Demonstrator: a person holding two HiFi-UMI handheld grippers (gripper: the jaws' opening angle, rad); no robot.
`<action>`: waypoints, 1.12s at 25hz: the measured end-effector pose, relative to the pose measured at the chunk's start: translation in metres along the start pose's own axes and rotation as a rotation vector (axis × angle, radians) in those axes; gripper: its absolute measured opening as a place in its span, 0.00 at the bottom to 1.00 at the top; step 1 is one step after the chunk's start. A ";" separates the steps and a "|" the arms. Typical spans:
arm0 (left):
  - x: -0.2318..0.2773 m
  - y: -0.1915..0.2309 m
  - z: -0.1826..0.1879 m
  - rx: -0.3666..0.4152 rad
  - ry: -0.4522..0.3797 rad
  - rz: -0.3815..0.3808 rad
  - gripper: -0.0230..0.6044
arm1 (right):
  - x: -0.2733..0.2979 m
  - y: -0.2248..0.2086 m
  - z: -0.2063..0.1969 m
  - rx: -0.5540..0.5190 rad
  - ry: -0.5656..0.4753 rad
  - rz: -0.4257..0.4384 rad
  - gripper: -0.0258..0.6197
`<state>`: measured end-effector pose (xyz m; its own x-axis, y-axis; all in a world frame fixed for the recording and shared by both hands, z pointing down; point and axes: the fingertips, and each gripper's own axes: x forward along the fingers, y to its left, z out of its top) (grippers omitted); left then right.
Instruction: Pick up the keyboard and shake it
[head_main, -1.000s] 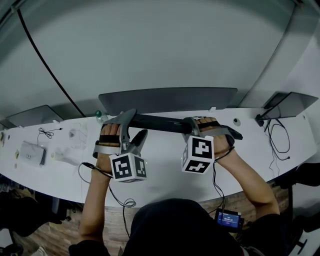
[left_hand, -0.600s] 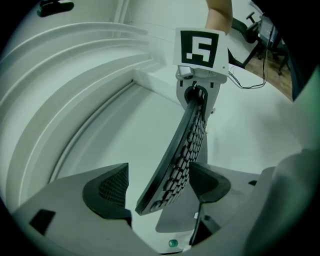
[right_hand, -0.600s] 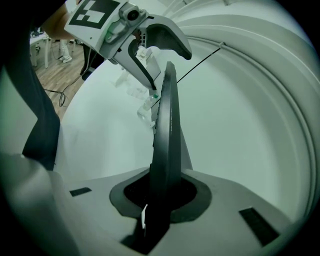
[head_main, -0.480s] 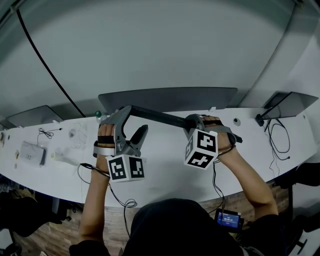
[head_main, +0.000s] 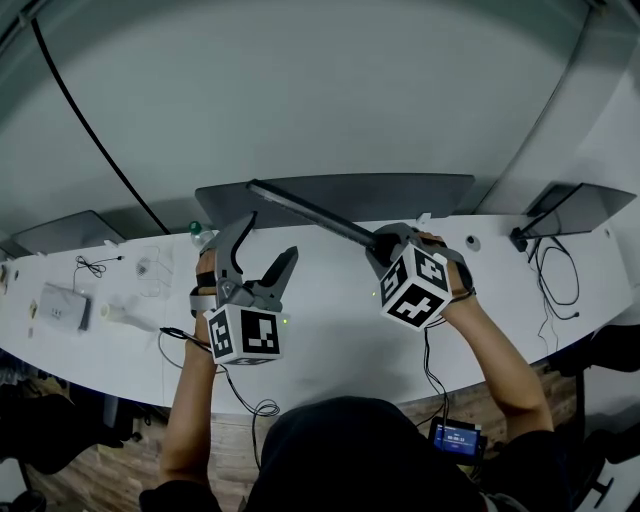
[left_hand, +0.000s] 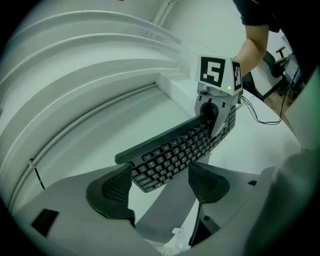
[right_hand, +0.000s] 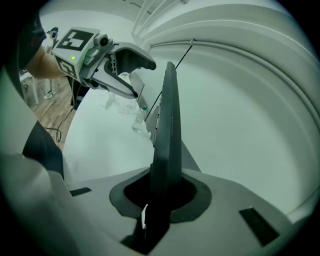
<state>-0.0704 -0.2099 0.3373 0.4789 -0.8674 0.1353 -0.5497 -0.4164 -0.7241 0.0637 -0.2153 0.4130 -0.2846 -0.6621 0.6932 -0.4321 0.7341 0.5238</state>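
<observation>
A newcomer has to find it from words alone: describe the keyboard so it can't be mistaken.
Start at the long white desk curving across the head view. Above its middle the right gripper is shut on one end of the keyboard, a slim black slab slanting up into the air. Unlike the white box lying on the desk, it hangs free, untouched by the open left gripper.

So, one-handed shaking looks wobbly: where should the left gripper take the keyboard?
Probably the free left end of the keyboard, coming endwise from the left, jaws across key face and back. It is a thin slab held off the desk; the right gripper clamps its other end.
</observation>
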 end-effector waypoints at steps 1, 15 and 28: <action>0.000 0.001 0.000 -0.004 0.000 0.006 0.64 | -0.001 0.000 0.001 0.021 -0.011 0.006 0.17; -0.022 0.041 0.014 -0.121 -0.090 0.205 0.07 | -0.024 -0.012 0.028 0.190 -0.160 0.011 0.17; -0.029 0.055 0.011 -0.521 -0.117 0.197 0.06 | -0.036 -0.023 0.048 0.302 -0.277 -0.004 0.17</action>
<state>-0.1074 -0.2044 0.2857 0.3900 -0.9185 -0.0659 -0.8870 -0.3555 -0.2948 0.0424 -0.2154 0.3525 -0.4844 -0.7105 0.5104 -0.6535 0.6817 0.3288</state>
